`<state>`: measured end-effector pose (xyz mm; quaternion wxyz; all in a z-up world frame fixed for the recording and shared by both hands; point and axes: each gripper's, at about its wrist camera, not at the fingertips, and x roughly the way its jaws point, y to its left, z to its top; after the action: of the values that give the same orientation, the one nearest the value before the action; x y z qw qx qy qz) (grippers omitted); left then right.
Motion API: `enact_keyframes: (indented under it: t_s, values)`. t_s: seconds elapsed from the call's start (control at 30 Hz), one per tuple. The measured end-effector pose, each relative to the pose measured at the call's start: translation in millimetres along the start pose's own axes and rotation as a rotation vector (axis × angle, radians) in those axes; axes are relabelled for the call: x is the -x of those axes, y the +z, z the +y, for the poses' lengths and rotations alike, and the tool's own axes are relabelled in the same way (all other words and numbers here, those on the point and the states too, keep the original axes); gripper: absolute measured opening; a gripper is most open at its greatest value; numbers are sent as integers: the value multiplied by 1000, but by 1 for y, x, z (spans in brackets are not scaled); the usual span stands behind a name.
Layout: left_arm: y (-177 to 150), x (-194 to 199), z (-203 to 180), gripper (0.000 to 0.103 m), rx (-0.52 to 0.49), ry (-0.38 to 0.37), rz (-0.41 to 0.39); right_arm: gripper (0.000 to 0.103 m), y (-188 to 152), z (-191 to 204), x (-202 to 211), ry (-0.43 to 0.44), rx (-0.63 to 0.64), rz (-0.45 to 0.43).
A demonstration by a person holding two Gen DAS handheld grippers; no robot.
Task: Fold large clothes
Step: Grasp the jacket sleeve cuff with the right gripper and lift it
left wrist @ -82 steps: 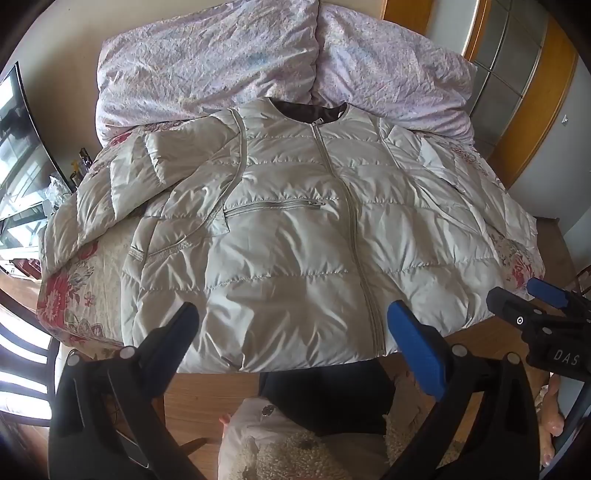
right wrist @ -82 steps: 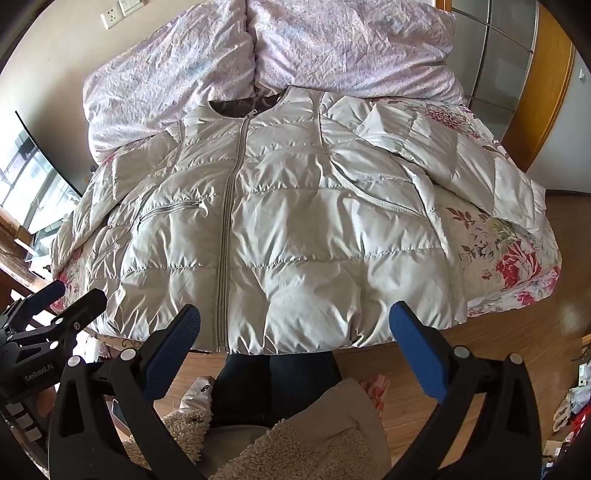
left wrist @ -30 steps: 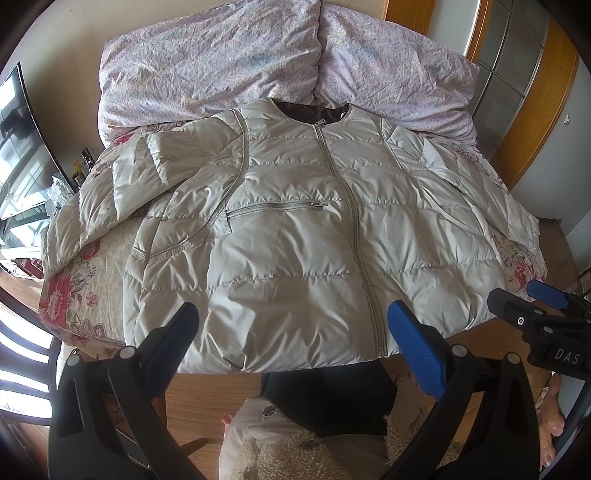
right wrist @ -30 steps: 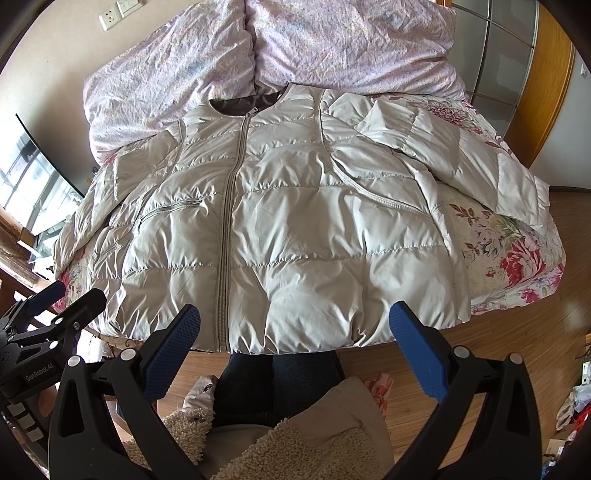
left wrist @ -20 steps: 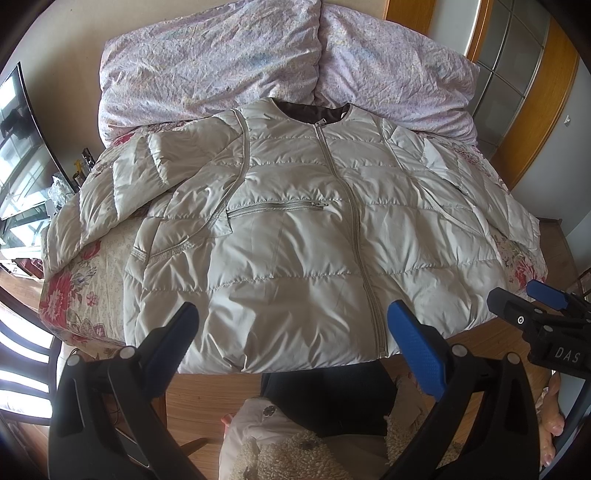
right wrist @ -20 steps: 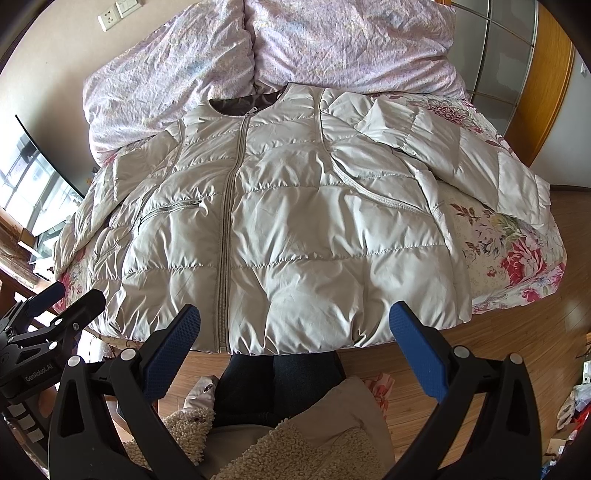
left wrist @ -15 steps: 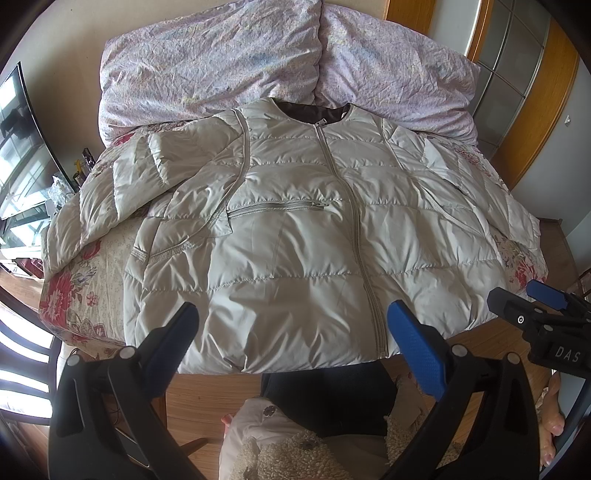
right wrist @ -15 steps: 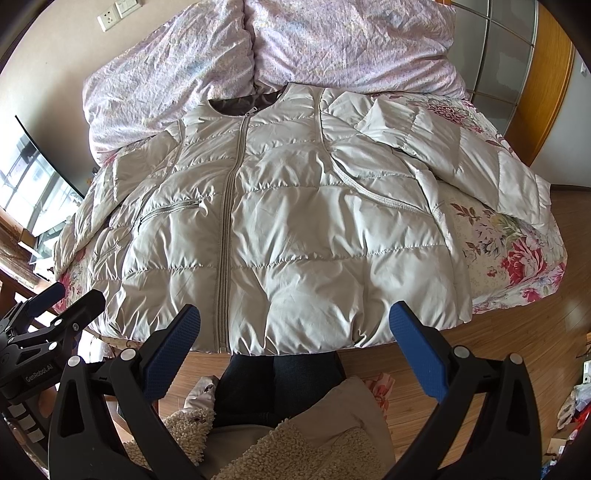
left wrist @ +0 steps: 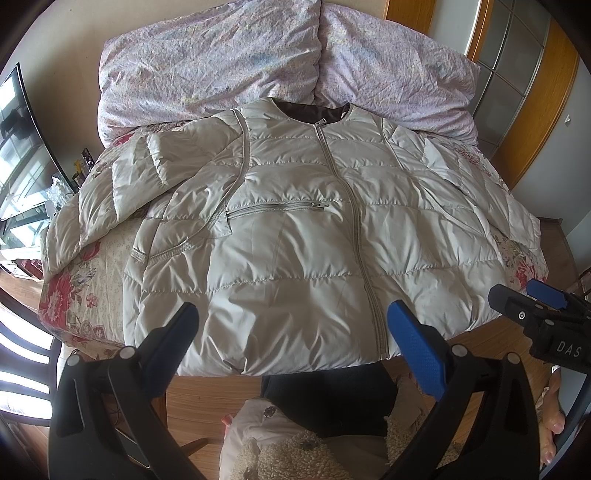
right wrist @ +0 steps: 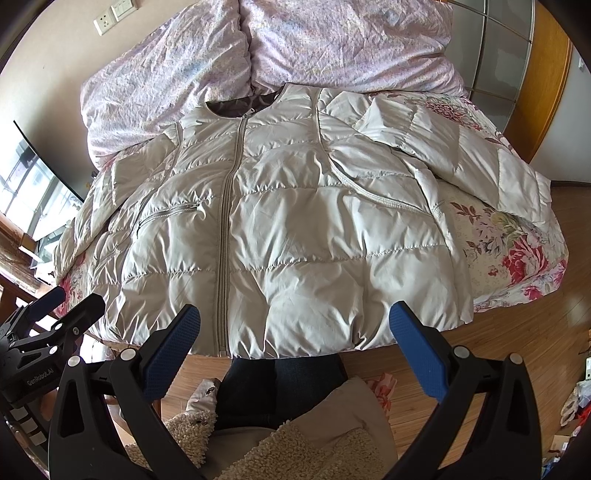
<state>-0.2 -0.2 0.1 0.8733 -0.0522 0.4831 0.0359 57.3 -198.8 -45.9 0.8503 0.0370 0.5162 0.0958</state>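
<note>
Jacket lies flat, zipped, on the bed. Both claws hang wide apart, empty. Only the right view shows a wall socket.

Jacket: a pale quilted puffer jacket is lying front-up and zipped across a floral bedspread, its collar pointing toward two lilac pillows.
Sleeves: the sleeve on the picture's left is bending back over itself; the one on the right is trailing toward the bed's edge.
Hem: it is hanging just over the near edge of the bed, above a wooden floor.
Left gripper: the left gripper is hovering above the hem, its blue-padded fingers spread wide and gripping nothing.
Right gripper: the right gripper is poking in from the right edge, clear of the cloth.
Person: dark trousers and a fleecy garment are showing below.
</note>
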Motion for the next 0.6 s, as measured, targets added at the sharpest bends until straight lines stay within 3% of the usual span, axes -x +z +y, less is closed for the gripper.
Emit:
enact_keyframes:
  t_s: [0.27, 0.43, 0.6]
  values:
    - [8, -12, 11, 101, 1, 11, 5, 102, 11, -19, -11, 11, -78, -48]
    - [20, -29, 10, 101, 2, 17, 20, 102, 27, -57, -26, 85, -182, -135]
    - [35, -52, 17, 101, 13, 5, 29, 102, 54, -104, -49, 38, -315, -134]
